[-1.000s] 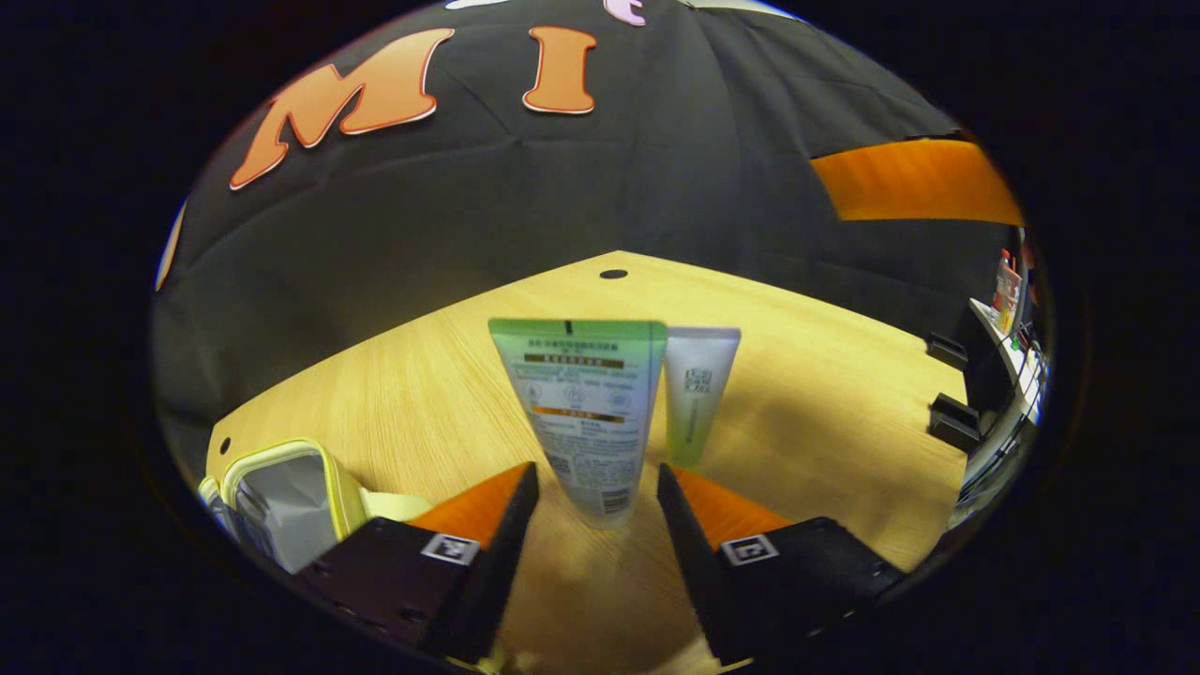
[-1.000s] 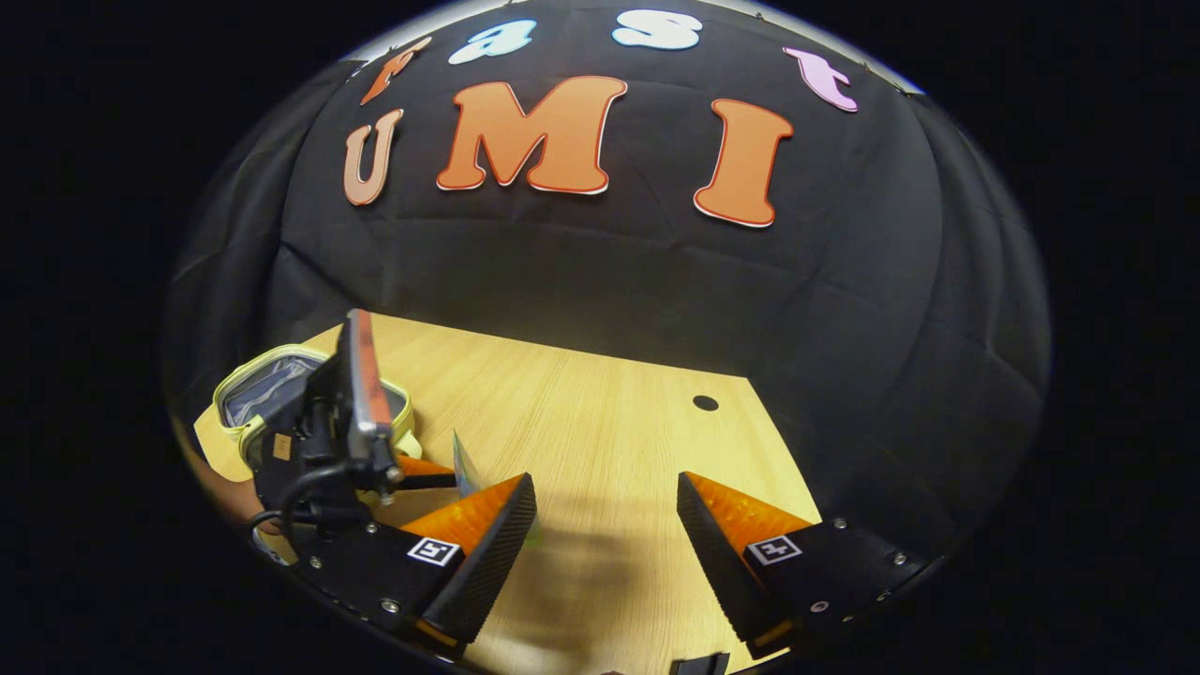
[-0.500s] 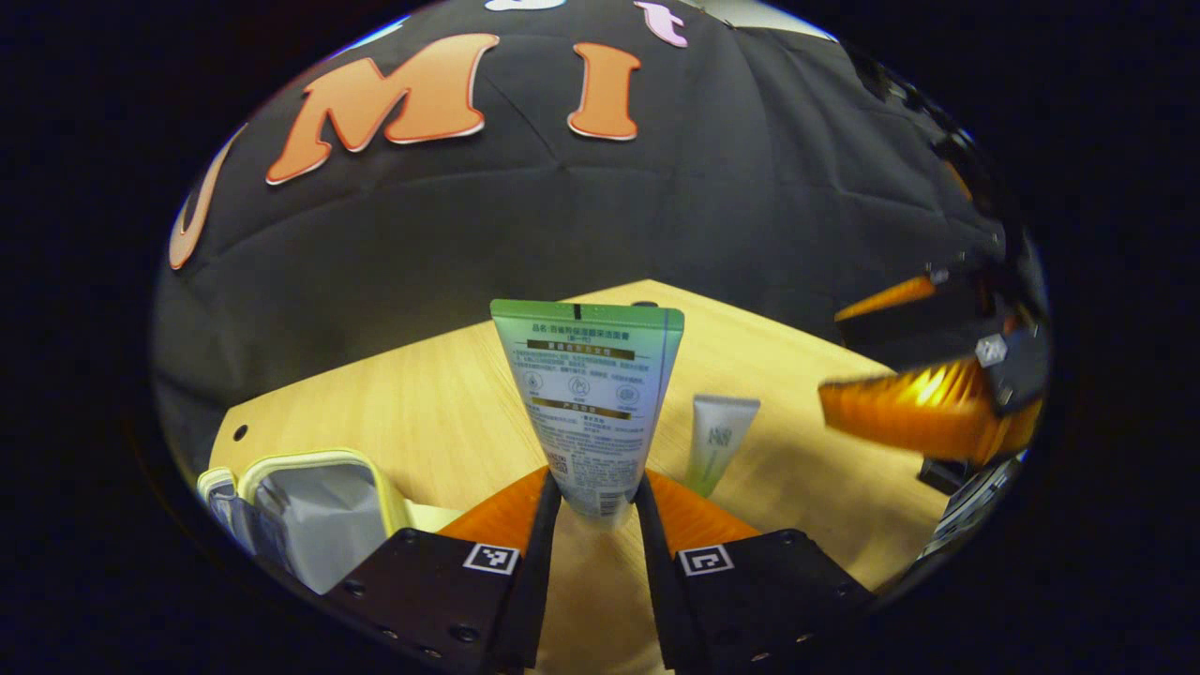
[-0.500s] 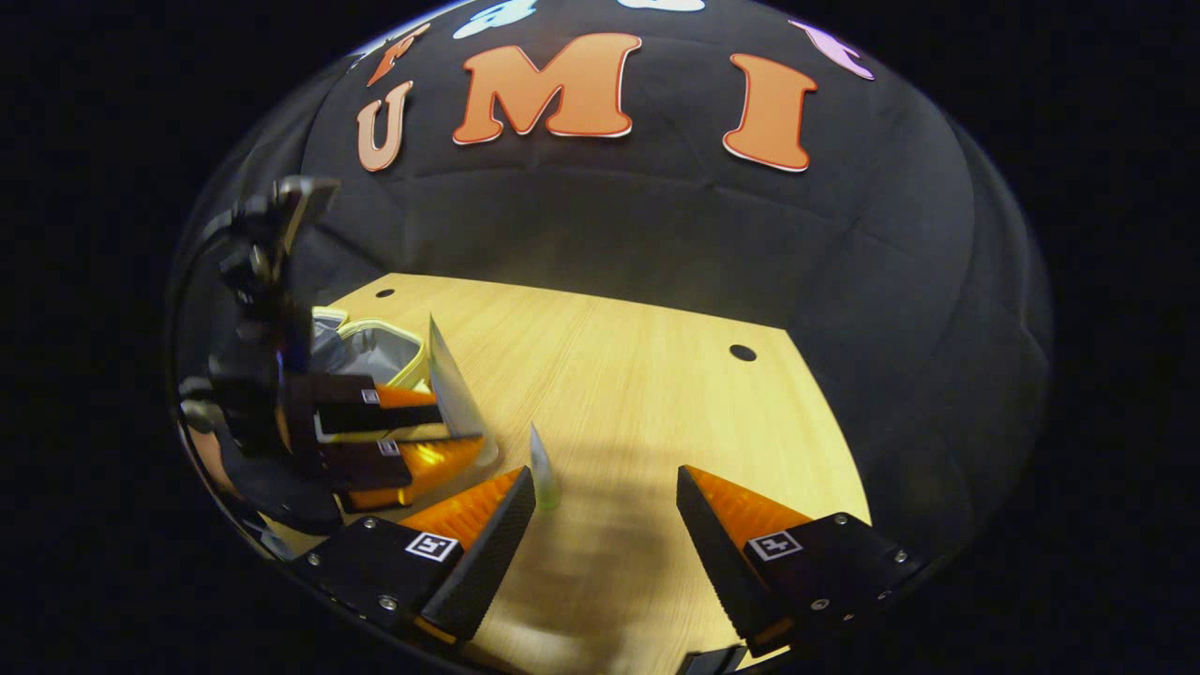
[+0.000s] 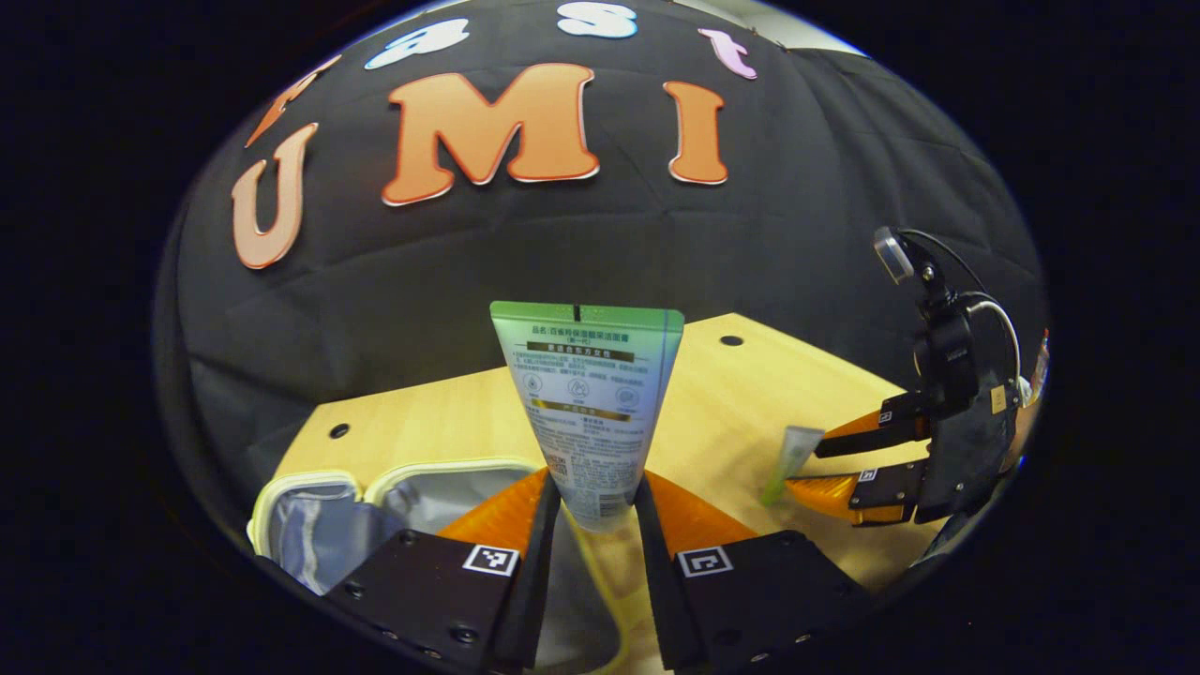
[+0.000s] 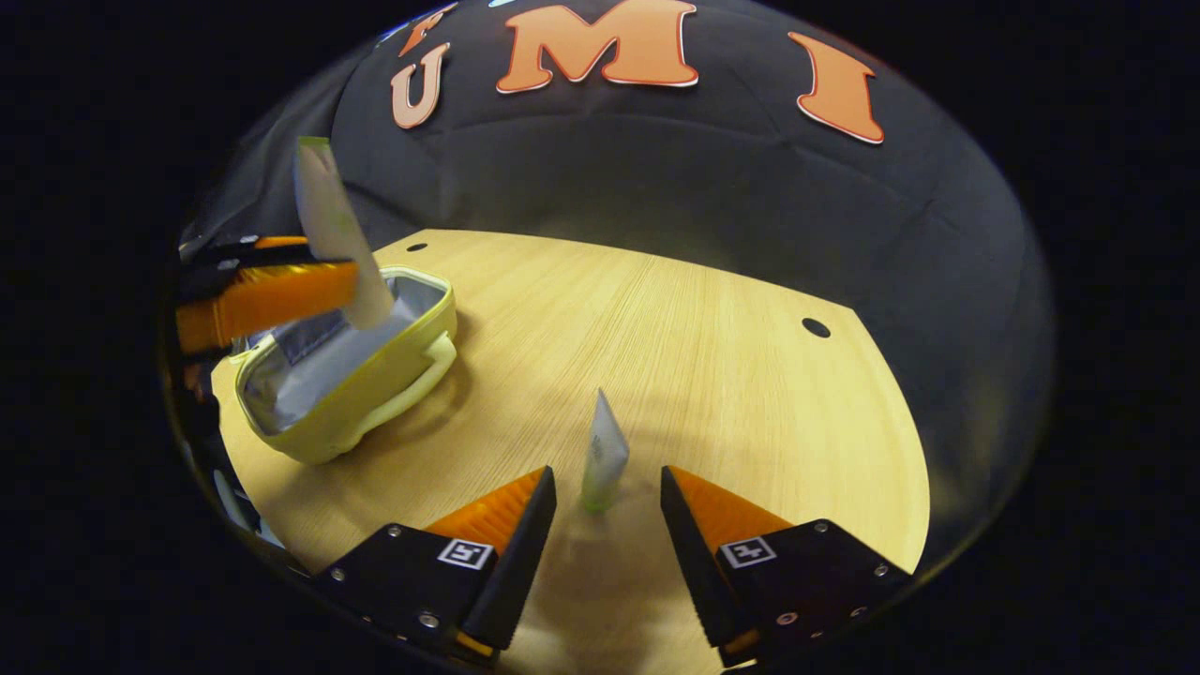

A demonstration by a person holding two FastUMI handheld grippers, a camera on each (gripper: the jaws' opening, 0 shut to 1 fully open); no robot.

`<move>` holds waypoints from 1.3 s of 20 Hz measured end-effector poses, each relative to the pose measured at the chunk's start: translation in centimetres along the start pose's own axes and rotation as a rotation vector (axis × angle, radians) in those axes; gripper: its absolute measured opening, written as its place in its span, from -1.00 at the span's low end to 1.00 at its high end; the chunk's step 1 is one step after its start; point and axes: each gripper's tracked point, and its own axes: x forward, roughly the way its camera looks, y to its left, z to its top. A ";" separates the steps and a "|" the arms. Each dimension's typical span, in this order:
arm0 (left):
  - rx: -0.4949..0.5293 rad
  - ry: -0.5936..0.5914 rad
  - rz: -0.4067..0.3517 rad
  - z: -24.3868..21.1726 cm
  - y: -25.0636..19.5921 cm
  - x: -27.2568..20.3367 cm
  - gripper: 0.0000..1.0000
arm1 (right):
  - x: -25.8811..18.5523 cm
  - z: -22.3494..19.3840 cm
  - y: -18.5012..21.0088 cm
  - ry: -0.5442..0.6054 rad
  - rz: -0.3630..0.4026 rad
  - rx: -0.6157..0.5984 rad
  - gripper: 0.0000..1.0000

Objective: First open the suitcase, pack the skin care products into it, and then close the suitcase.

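Yellow-rimmed, the suitcase lies open near the wooden table edge. The left gripper clamps the green tube above it (cap downward). The right gripper stands parted around the small tube, bare tabletop beyond.

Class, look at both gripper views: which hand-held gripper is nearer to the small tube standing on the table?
Right. The right hand-held gripper has its open fingers either side of the small tube. The left hand-held gripper, clamping the large tube, is over the open suitcase.
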 end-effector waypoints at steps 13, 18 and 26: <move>-0.061 0.368 0.076 -11.7 11.0 -3.9 -0.05 | 2.7 -1.6 1.1 0.089 -0.064 0.051 -0.41; -0.087 0.463 0.046 -14.1 11.2 -3.7 -0.05 | 0.6 0.7 3.0 0.049 -0.042 0.066 -0.38; -0.144 0.518 0.043 -15.4 11.4 -2.3 -0.03 | -5.1 7.4 9.6 -0.031 0.056 0.019 -0.39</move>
